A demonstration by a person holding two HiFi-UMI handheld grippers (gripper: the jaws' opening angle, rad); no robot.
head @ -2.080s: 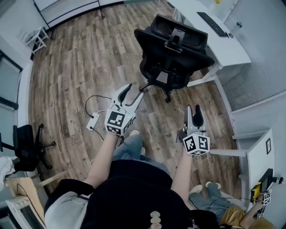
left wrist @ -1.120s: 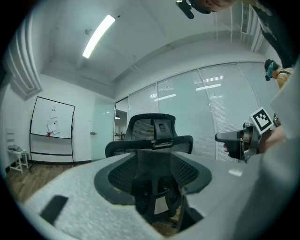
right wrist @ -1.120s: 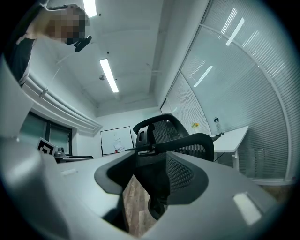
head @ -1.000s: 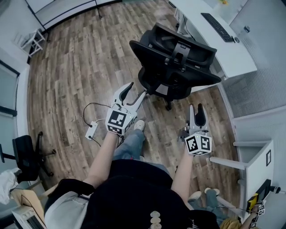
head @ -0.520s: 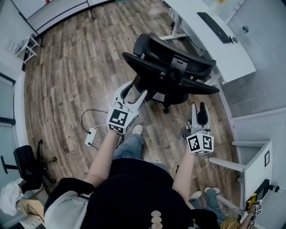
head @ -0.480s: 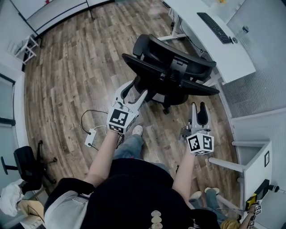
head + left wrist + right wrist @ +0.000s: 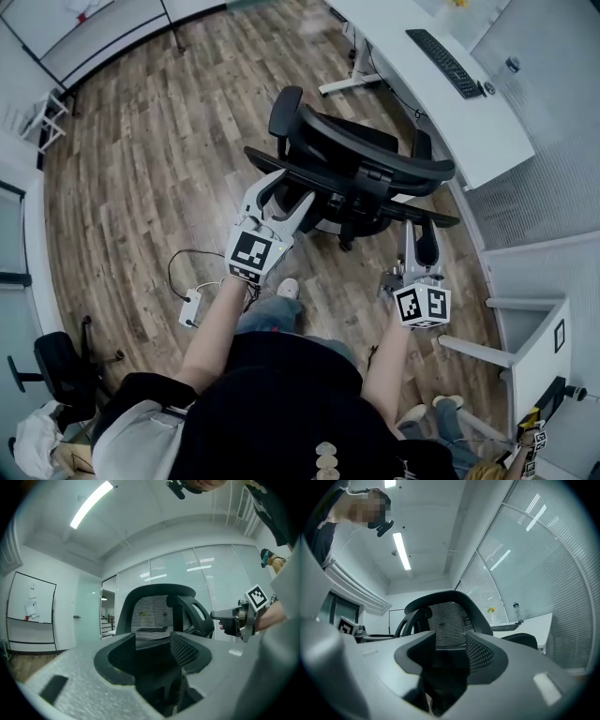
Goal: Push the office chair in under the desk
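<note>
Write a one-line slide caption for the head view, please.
Left gripper and right gripper, both open, behind the black office chair near the white desk.

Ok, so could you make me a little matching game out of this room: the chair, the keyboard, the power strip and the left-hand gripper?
1 office chair
2 keyboard
3 power strip
4 left gripper

a white, lying on the wooden floor
b on top of the white desk
c jaws apart, nothing held
d black, standing clear of the desk

Pairs: 1-d, 2-b, 3-a, 4-c
</note>
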